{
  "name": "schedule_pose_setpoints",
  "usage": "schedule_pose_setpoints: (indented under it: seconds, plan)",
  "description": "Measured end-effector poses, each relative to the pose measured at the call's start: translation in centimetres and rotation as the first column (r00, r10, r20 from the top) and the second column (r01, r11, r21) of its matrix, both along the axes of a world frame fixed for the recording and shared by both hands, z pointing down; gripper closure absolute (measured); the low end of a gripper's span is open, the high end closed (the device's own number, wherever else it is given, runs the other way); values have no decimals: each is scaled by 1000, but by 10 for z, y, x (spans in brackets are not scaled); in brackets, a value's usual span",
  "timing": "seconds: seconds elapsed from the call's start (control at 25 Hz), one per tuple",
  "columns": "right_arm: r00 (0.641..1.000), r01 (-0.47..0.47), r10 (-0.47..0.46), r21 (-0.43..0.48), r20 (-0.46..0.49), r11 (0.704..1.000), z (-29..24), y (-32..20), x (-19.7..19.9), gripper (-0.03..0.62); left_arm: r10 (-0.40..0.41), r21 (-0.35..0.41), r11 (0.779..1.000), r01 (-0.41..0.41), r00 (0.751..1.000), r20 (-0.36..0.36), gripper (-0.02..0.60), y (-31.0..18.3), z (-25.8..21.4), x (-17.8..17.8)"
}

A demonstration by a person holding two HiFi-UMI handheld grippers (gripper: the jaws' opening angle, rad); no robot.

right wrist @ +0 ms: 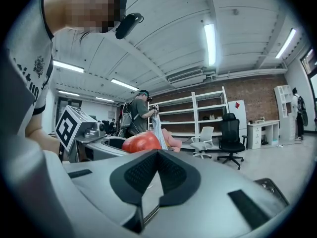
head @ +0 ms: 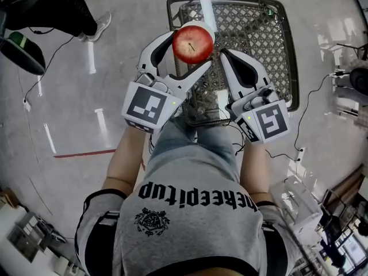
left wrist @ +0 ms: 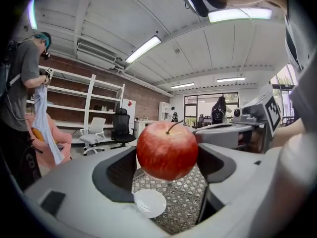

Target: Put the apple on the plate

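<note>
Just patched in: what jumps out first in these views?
A glossy red apple clamped in the left gripper, held above a dark metal mesh table. Under it on the mesh lies a small round white plate. The right gripper sits alongside, shut and empty.

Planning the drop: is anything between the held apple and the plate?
Nothing: in the left gripper view, only open air separates apple from plate.

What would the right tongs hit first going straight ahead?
Nothing near. The right tongs, shut and empty, point level across the room; the apple lies left of their line. Way looks free up to the distant shelving; depth unclear.
</note>
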State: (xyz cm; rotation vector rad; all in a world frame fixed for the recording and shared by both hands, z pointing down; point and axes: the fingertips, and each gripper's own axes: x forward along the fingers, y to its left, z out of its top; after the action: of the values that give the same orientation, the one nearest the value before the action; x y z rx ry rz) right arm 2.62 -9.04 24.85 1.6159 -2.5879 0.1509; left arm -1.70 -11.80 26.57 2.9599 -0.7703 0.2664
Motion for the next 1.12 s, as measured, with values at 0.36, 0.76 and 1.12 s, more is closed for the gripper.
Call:
schedule_pose_setpoints:
  seconds: [0.36, 0.76, 1.12]
  plan:
    - [1000, 23, -23, -35, -1, 999, 23, -27, 10, 592, -16, -32, 999, 16, 1000, 7, 166, -21, 20, 14]
    - [997, 75, -74, -89, 13, 993, 59, -63, 28, 592, -84, -87, 992, 87, 996, 38, 167, -57, 62, 30]
    - [995, 97, -93, -151, 32, 984, 89, -86, 45, 592, -144, -134, 980, 151, 988, 58, 169, -83, 102, 43]
